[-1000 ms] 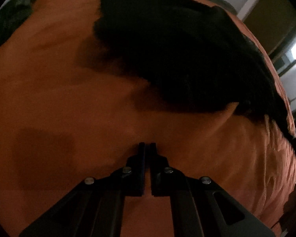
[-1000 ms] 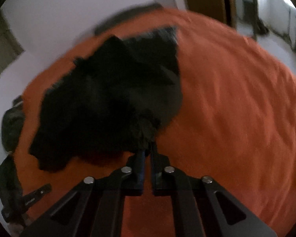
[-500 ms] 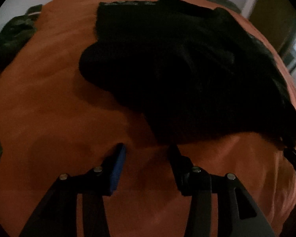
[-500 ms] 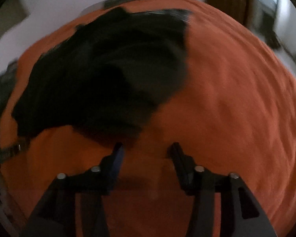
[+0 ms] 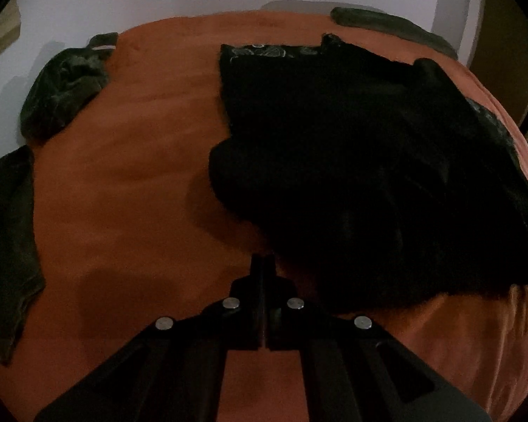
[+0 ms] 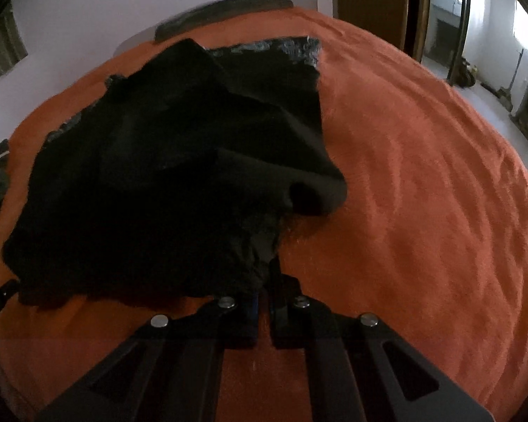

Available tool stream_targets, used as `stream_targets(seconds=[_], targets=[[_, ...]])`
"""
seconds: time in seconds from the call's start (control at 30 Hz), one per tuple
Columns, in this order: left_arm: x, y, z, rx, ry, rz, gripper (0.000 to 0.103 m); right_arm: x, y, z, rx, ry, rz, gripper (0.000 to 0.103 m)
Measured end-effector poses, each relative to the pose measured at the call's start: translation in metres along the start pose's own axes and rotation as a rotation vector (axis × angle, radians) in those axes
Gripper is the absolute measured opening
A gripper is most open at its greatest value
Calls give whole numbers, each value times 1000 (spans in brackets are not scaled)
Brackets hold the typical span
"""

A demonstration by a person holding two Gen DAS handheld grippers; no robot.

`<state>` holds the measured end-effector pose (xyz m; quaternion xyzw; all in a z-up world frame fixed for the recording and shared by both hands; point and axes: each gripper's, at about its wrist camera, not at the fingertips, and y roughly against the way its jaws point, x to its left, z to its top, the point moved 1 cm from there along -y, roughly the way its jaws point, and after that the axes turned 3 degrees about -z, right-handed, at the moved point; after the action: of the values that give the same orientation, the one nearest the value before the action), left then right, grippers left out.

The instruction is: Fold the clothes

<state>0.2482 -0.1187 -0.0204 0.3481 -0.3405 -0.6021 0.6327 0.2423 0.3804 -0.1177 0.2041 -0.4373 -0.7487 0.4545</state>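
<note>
The black garment (image 5: pixel 352 161) lies crumpled on the bed (image 5: pixel 130 161), which has an orange cover. It fills the middle to 3 o'clock in the left wrist view and the middle to 9 o'clock in the right wrist view. Its folds are too dark to separate; sleeves and hems cannot be told apart, beyond a pale patterned strip along its far edge at 12 o'clock.

The left hand-held gripper (image 5: pixel 263 263) has its jaws fully together, tips at the garment's near edge; whether any cloth is pinched cannot be made out. The right hand-held gripper (image 6: pixel 265 270) is clamped on the garment's near hem, cloth bunching over its left finger.

Dark green clothes (image 5: pixel 63 95) sit at 10 o'clock and another dark cloth (image 5: pixel 7 246) at 9 o'clock, cut off by the frame. A dark bolster (image 5: pixel 394 26) lies at the far edge by the wall.

Bare cover is open at 7 to 10 o'clock beside the left gripper and at 1 to 5 o'clock beside the right gripper.
</note>
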Motion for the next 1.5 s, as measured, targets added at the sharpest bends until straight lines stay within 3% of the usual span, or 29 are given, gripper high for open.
stream_targets(seconds=[0.13, 0.2, 0.27, 0.3, 0.33, 0.37, 0.4, 0.6, 0.7, 0.8, 0.9, 0.93, 0.97, 1.07, 1.17, 1.33, 1.43, 1.5], targets=[[23, -20, -5, 75, 17, -45, 1, 3, 14, -16, 8, 28, 35, 3], [23, -28, -11, 114, 16, -95, 12, 1, 17, -23, 15, 29, 41, 3], [17, -30, -12, 83, -10, -154, 49, 0, 17, -25, 16, 31, 32, 16], [14, -31, -12, 65, -23, -181, 59, 0, 16, -24, 16, 33, 28, 24], [10, -28, -9, 29, -37, -191, 71, -1, 14, -22, 12, 24, 34, 41], [6, -26, -6, -5, -49, -199, 77, -3, 13, -20, -4, 10, 34, 51], [3, -26, -3, -21, -57, -192, 78, -5, 12, -18, -21, -4, 33, 54], [-6, -35, 10, -39, -37, -102, 74, 4, 6, -7, -67, 15, 2, 57], [-4, -31, 11, -59, -23, -105, 62, 5, 8, -3, -94, 24, 0, 54], [-14, -24, 10, -114, -38, -115, 48, 9, 7, -2, -109, 48, -17, 33], [-23, -22, 10, -103, -42, -124, 32, 13, 0, 1, -94, 61, -48, 7], [-23, -25, 12, -87, -31, -141, 17, 11, -2, 3, -87, 50, -51, 5], [-22, -28, 15, -73, -19, -157, 10, 10, -4, 5, -81, 39, -52, 5], [-16, -24, 15, -62, 32, -174, 7, 5, -1, 9, -69, 7, -34, 5], [-15, -13, 18, -113, 19, -157, 6, 4, 11, 4, -73, 4, -13, 5], [-17, 4, -3, -95, -16, -157, 5, -7, 30, -9, -32, -33, 12, 5], [-20, 4, -16, -52, -52, -155, 6, -11, 30, -18, -21, -23, -3, 5], [-24, -5, -16, 0, -79, -142, 14, -11, 21, -27, 16, 24, -8, 5]])
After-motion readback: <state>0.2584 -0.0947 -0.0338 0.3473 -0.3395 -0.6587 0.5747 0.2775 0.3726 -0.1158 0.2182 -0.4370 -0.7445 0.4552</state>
